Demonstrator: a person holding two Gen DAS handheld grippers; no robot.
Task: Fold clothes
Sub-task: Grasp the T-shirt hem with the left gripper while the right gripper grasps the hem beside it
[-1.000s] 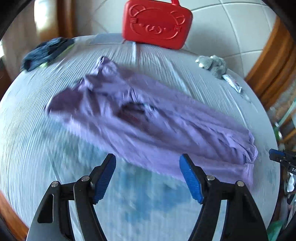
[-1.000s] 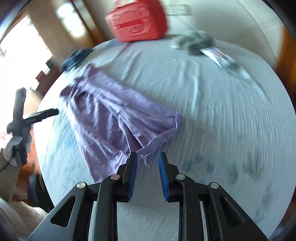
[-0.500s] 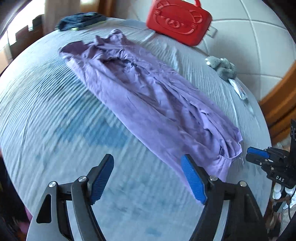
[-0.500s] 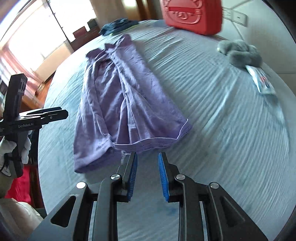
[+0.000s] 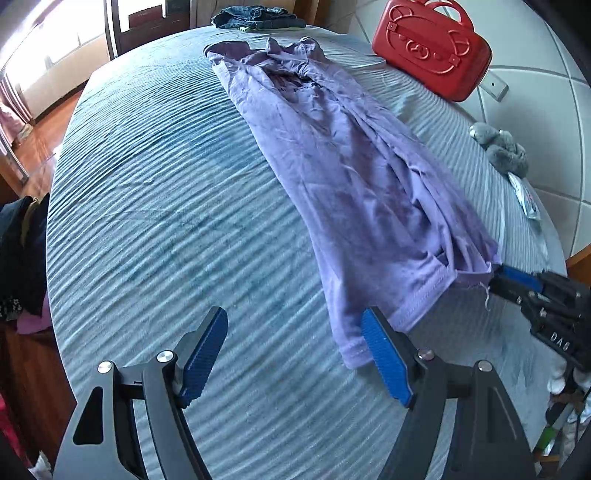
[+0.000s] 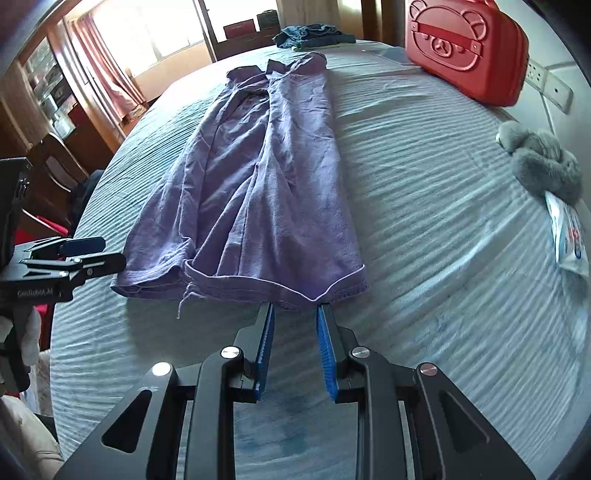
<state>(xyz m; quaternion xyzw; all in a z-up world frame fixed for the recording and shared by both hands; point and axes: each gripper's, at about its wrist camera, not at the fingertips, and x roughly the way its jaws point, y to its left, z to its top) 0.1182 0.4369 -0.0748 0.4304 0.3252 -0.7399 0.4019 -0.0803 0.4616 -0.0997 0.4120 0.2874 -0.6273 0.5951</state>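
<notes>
A purple shirt (image 5: pixel 354 177) (image 6: pixel 266 177) lies stretched lengthwise on the blue-grey striped bed (image 5: pixel 166 221) (image 6: pixel 443 184), collar at the far end, hem nearest me. My left gripper (image 5: pixel 295 326) stands wide open just above the bed, its right finger (image 5: pixel 384 350) against the hem's left corner and nothing between the pads. In the right wrist view the left gripper (image 6: pixel 92 254) sits beside that same corner. My right gripper (image 6: pixel 295 310) has a narrow gap between its pads, tips touching the hem's edge, with only bedspread showing between them. The right gripper (image 5: pixel 513 282) meets the hem's other corner.
A red bear-faced case (image 5: pixel 432 48) (image 6: pixel 465 48) stands at the bed's far right. A grey plush toy (image 6: pixel 543 166) and a printed packet (image 6: pixel 569 240) lie along the right side. Dark folded clothes (image 5: pixel 258 18) sit at the far end. A clothes pile (image 5: pixel 22 258) is off the left edge.
Both grippers have rolled and come down to the shirt's hem, the left one travelling farther. The shirt now runs straight away from both cameras. Neither gripper's jaws have visibly changed.
</notes>
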